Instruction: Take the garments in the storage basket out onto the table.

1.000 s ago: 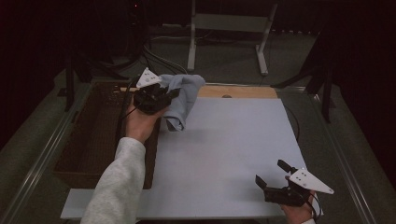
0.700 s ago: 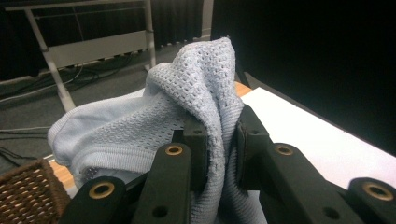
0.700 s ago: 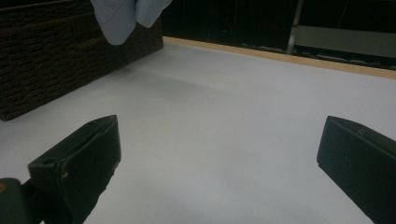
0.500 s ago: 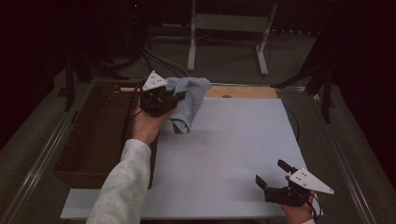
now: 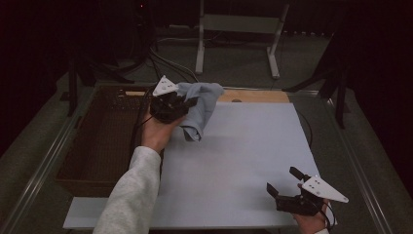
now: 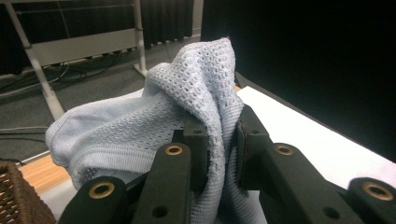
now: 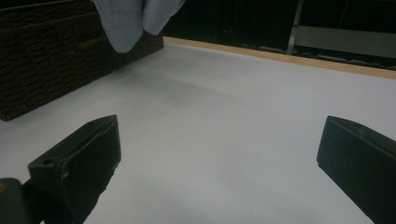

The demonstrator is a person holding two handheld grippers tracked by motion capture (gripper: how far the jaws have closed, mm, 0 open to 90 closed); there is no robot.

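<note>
A light blue knitted cloth (image 5: 199,108) hangs above the far left part of the white table top (image 5: 243,156), lifted off it. My left gripper (image 5: 189,102) is shut on a fold of it. The left gripper view has the cloth (image 6: 177,116) bunched between the two black jaws, at the left gripper (image 6: 219,149). Near the table's front right corner my right gripper (image 5: 282,181) is held open and empty. The right gripper (image 7: 217,154) has its jaws wide apart over bare white surface, and the cloth's lower end (image 7: 135,16) hangs at the top left of that view.
A dark woven basket (image 5: 104,141) stands along the table's left side, right beside the lifted cloth; its wall (image 7: 51,56) is also in the right gripper view. A wooden strip (image 5: 253,96) runs along the far edge. A metal stand (image 5: 238,29) and cables (image 5: 160,58) lie beyond.
My left gripper has carried the cloth slightly up and to the right, lifting more of it off the table. The right gripper has stayed in place, open.
</note>
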